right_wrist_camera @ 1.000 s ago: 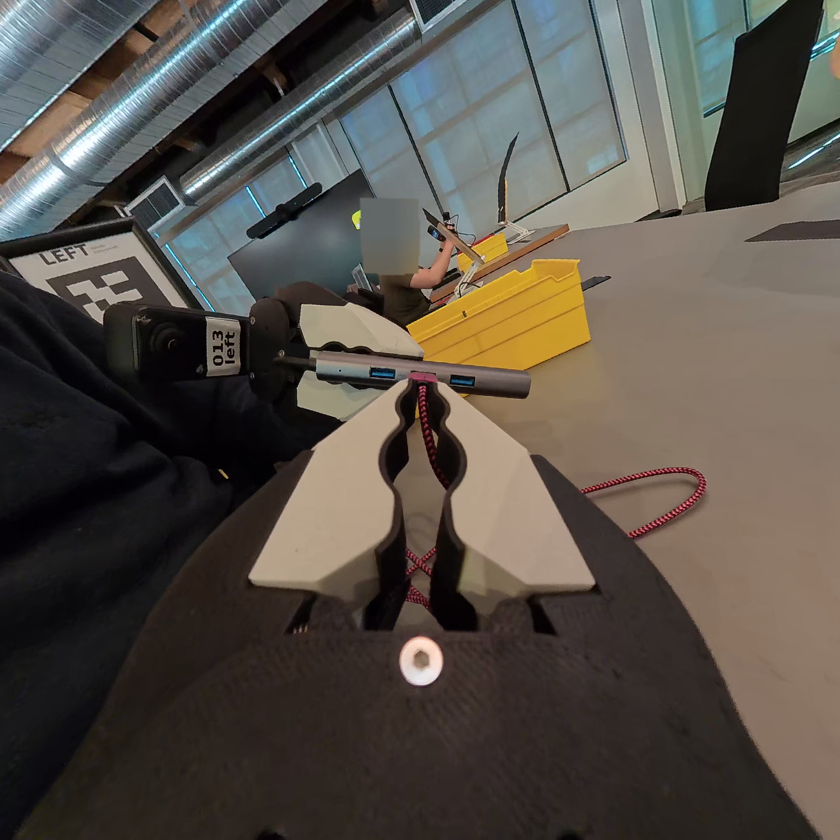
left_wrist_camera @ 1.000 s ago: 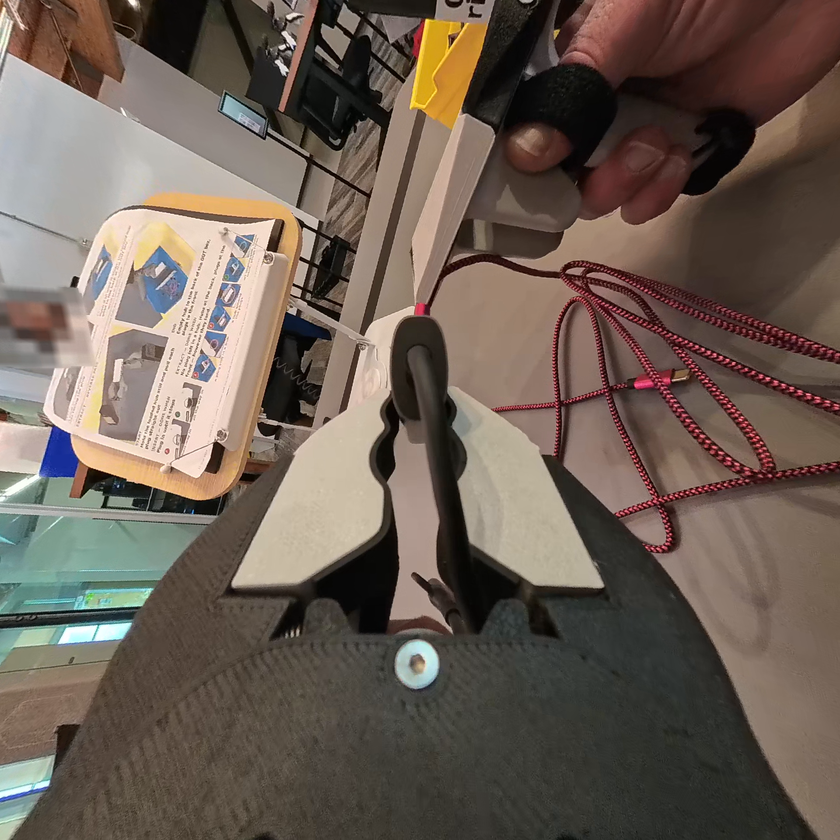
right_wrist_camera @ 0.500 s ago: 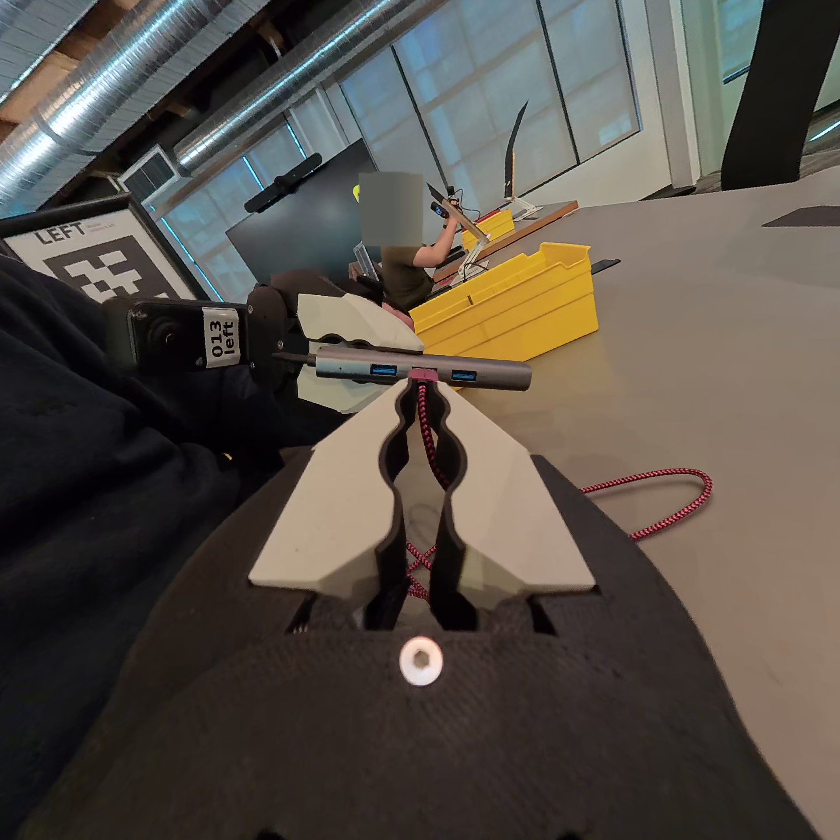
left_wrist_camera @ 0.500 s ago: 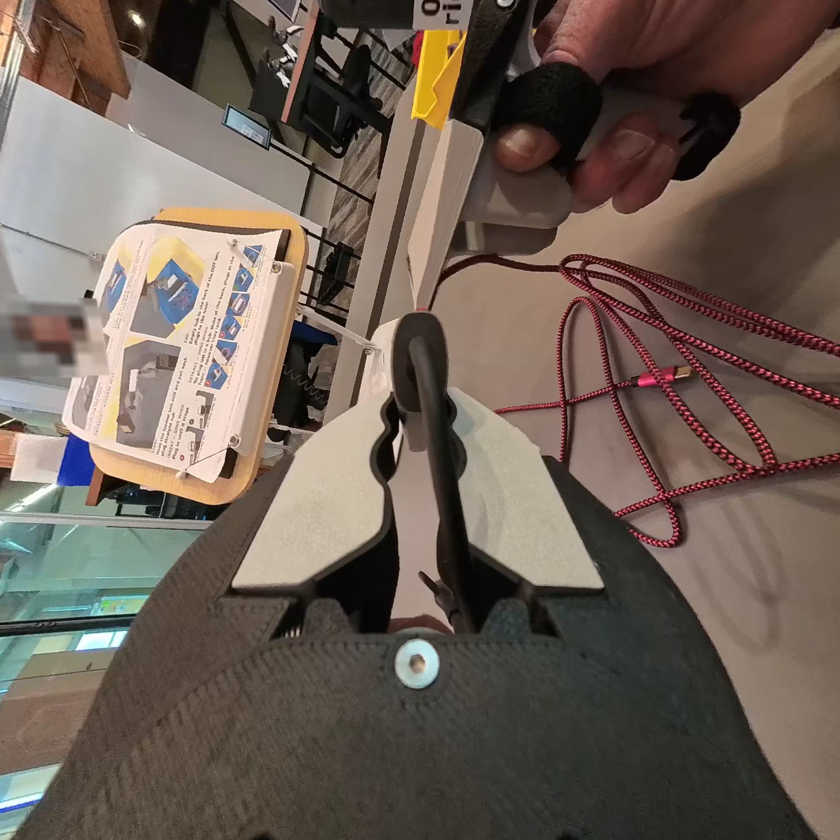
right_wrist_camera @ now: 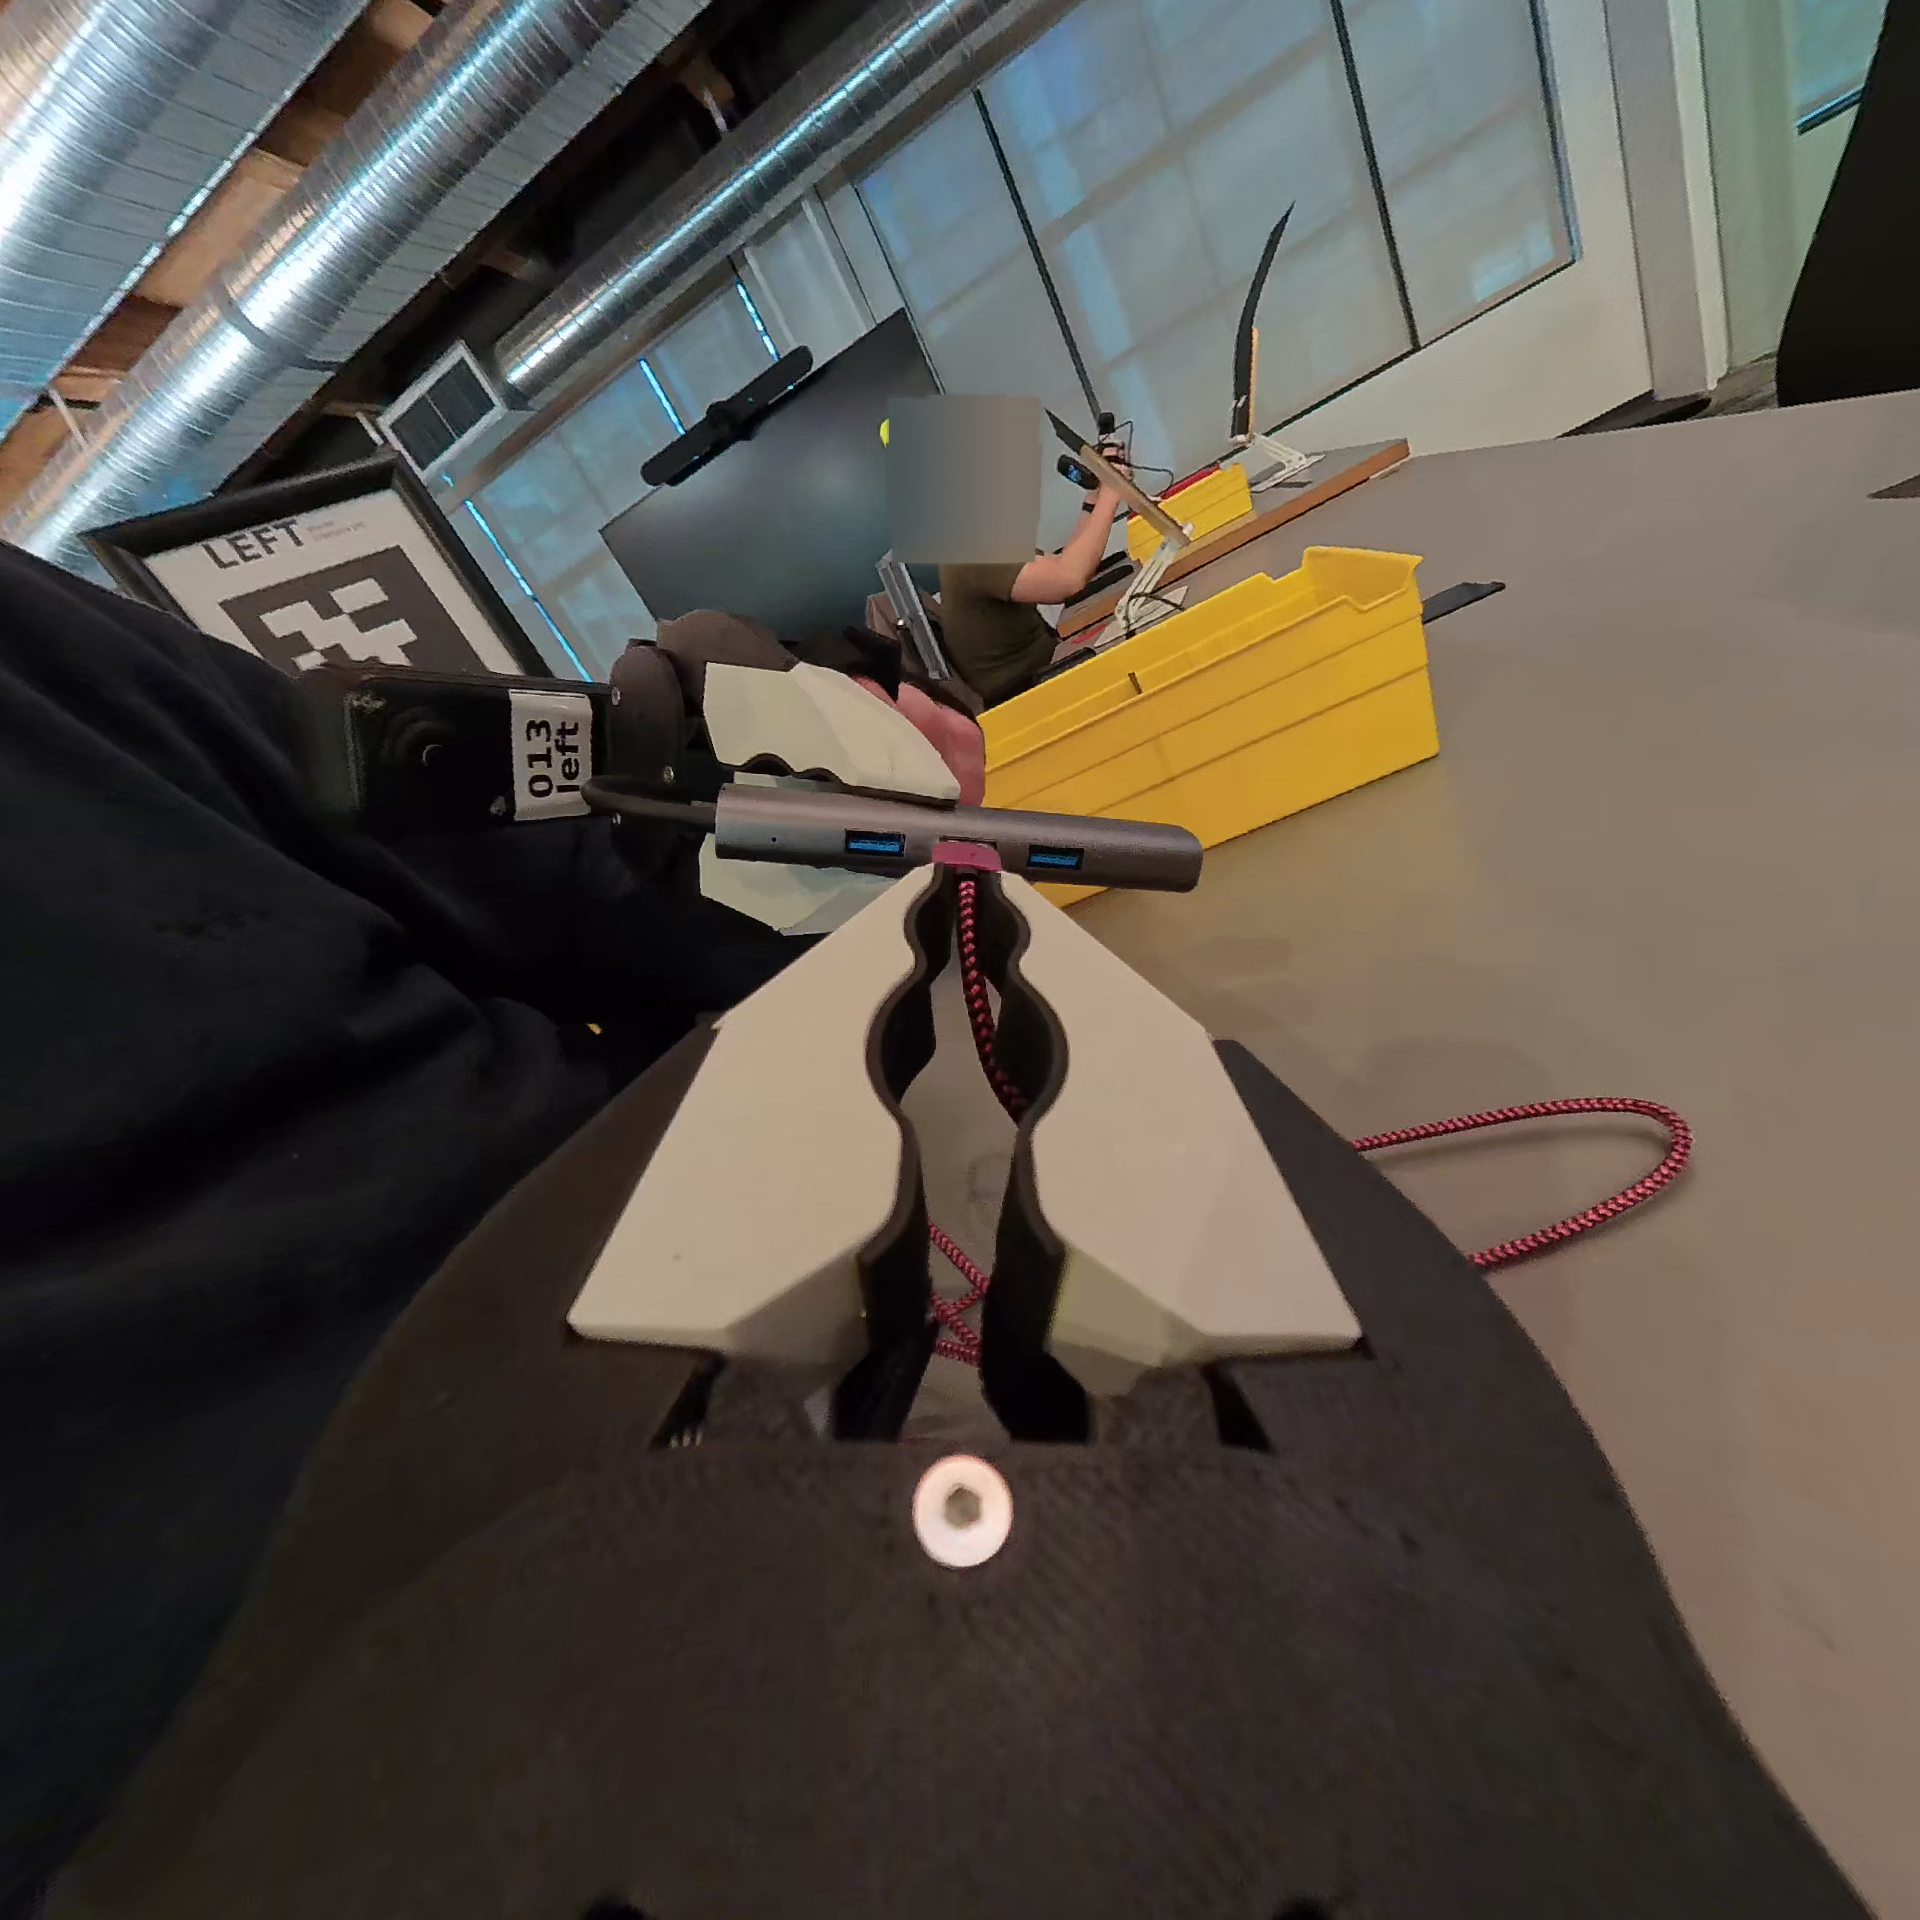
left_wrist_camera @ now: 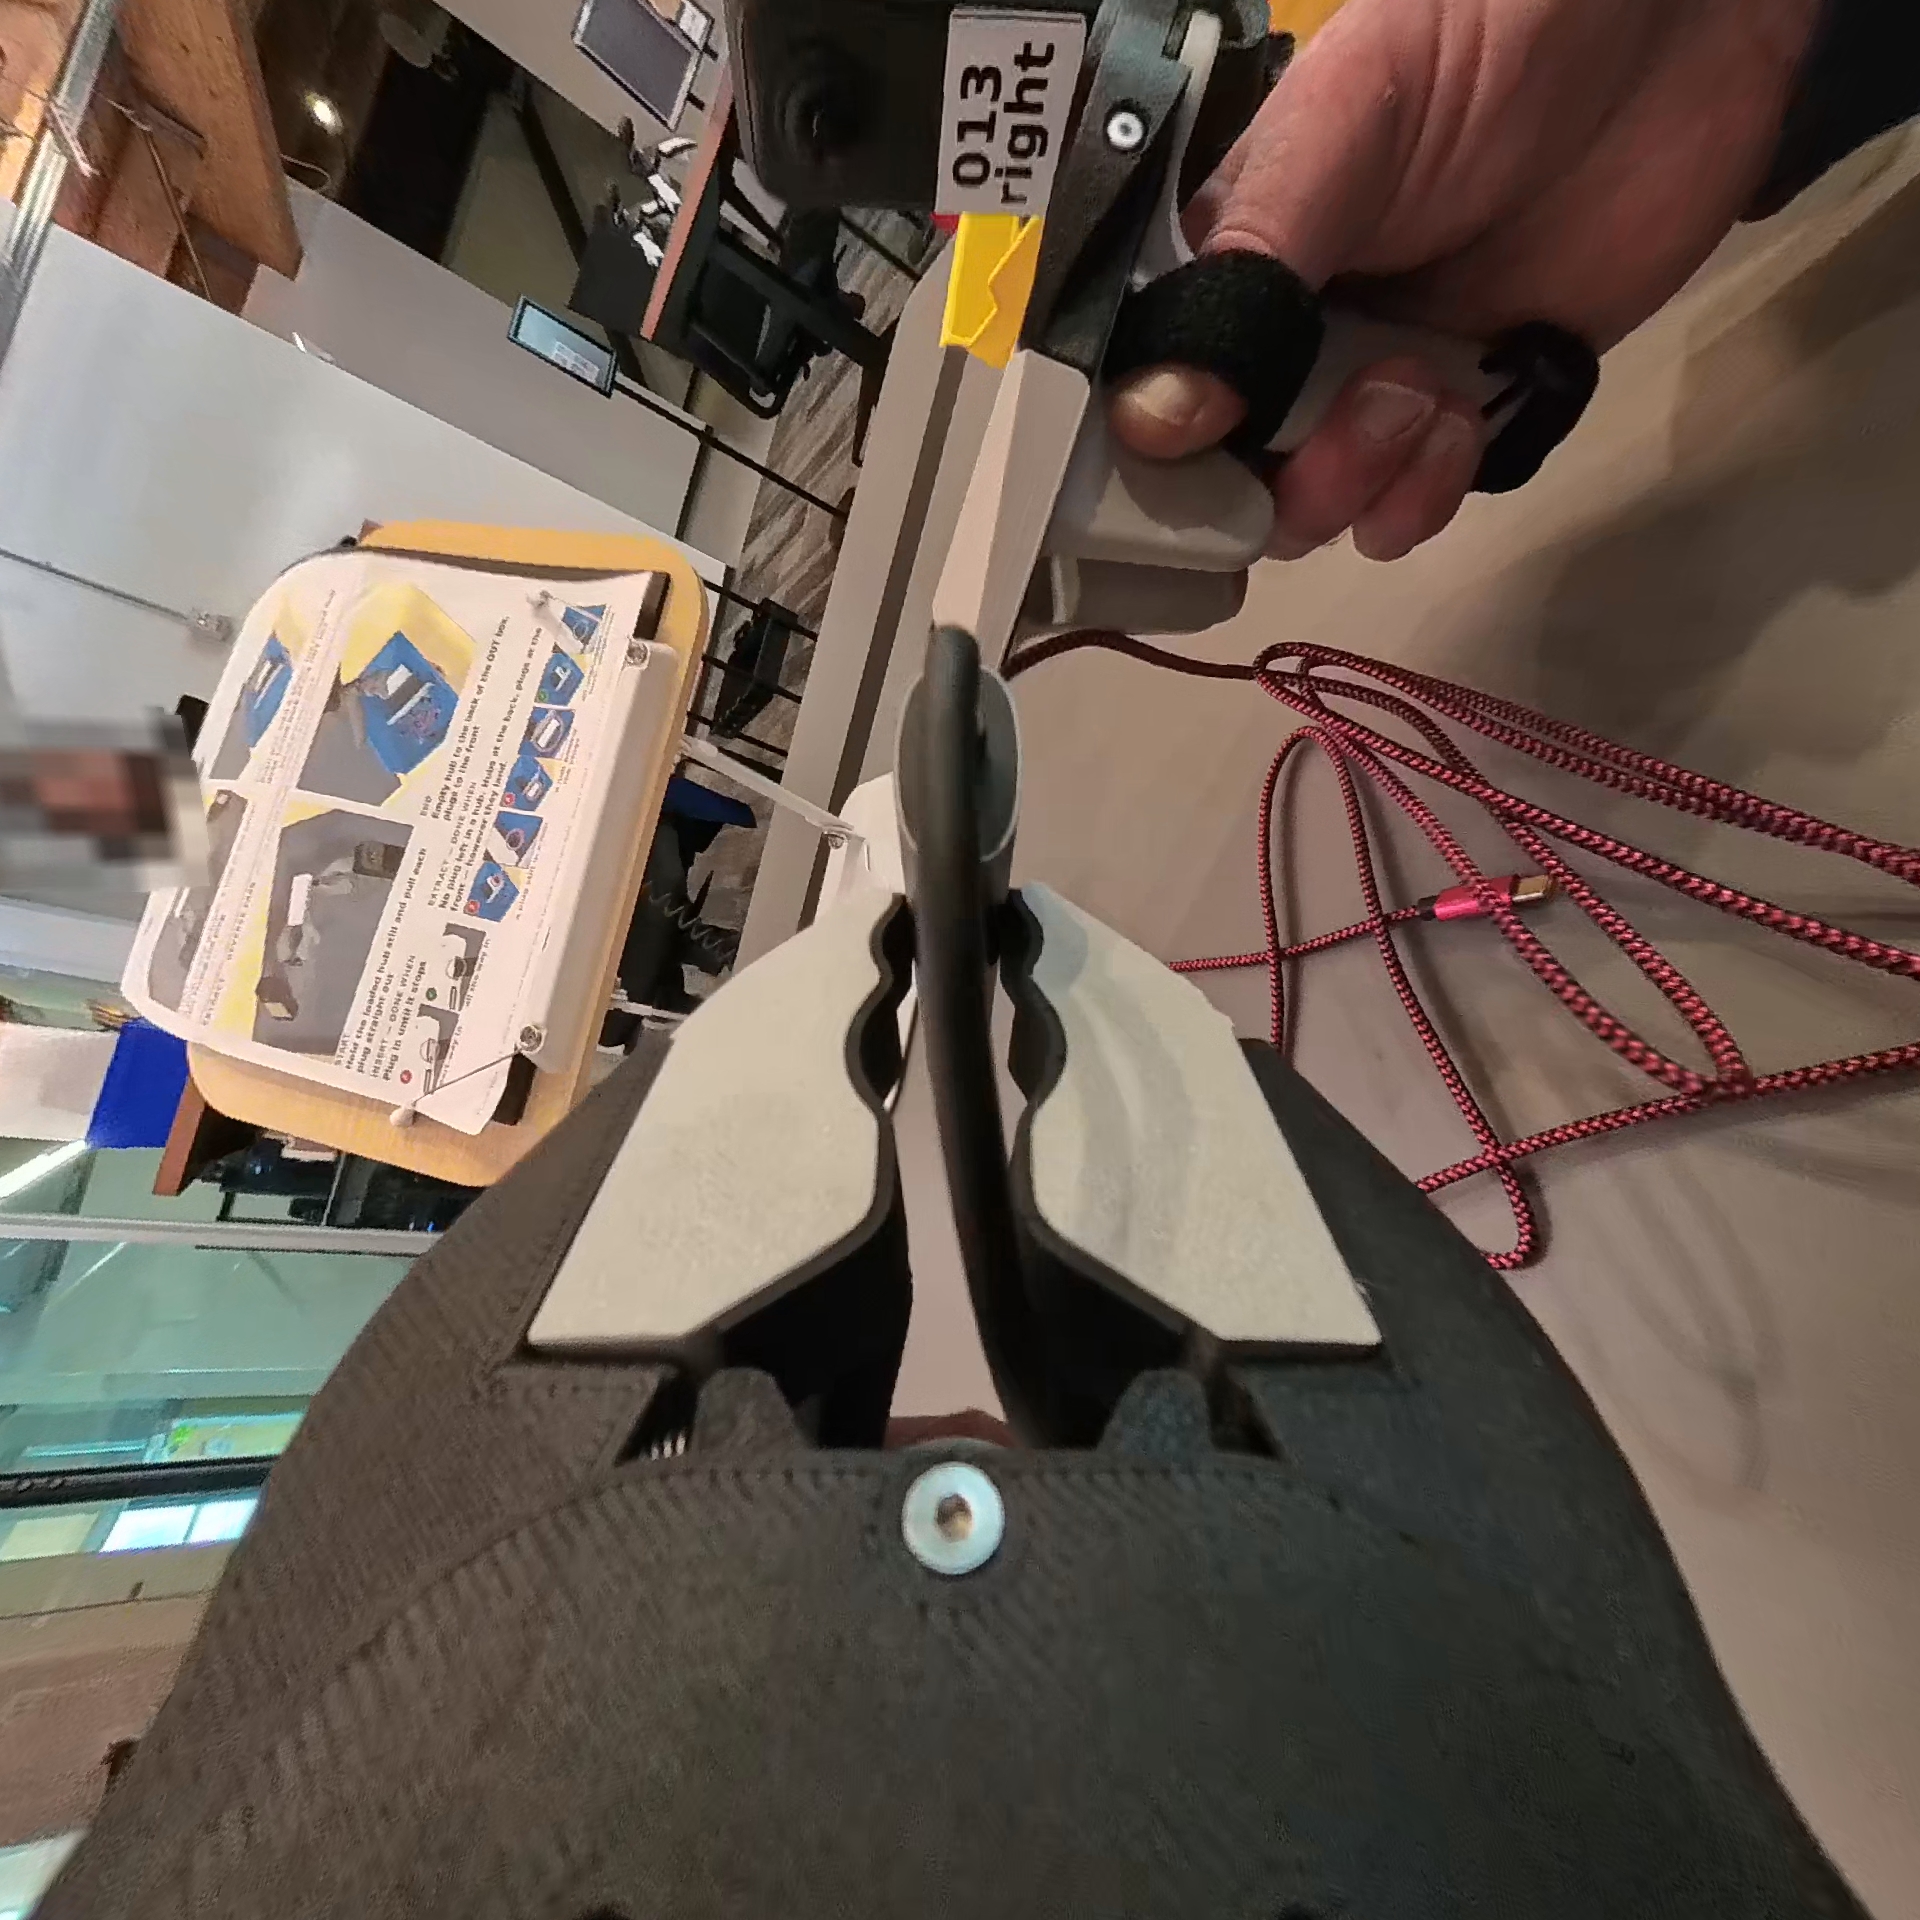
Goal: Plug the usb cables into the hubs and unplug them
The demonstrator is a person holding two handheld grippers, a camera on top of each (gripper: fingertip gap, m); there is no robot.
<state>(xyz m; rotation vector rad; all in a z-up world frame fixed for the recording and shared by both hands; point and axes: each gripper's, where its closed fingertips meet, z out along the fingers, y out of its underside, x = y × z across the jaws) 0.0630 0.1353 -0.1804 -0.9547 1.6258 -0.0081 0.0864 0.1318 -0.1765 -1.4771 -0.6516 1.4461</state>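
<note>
My left gripper (left_wrist_camera: 956, 920) is shut on a slim grey USB hub (left_wrist_camera: 964, 774) and holds it end-on above the table. The hub's black lead (left_wrist_camera: 961, 1091) runs back between the jaws. In the right wrist view the hub (right_wrist_camera: 1132, 847) lies crosswise, with blue ports on either side of the middle. My right gripper (right_wrist_camera: 966, 883) is shut on the magenta plug (right_wrist_camera: 966, 855) of a red braided cable (right_wrist_camera: 1558, 1153); the plug sits in the hub's middle port. The left gripper's fingers (right_wrist_camera: 821, 727) clamp the hub's left part.
A yellow bin (right_wrist_camera: 1226, 707) stands on the grey table (right_wrist_camera: 1662, 831) behind the hub. Loops of red braided cable (left_wrist_camera: 1558, 831) and a loose plug (left_wrist_camera: 1486, 896) lie on the table. A clipboard with an instruction sheet (left_wrist_camera: 416, 831) stands beyond the table edge. A person sits far behind. The tips of both grippers are at nearly the same place.
Both grippers have moved together with the plug still in the hub. The right gripper now looms closer in the left wrist view, and the right wrist view has tilted.
</note>
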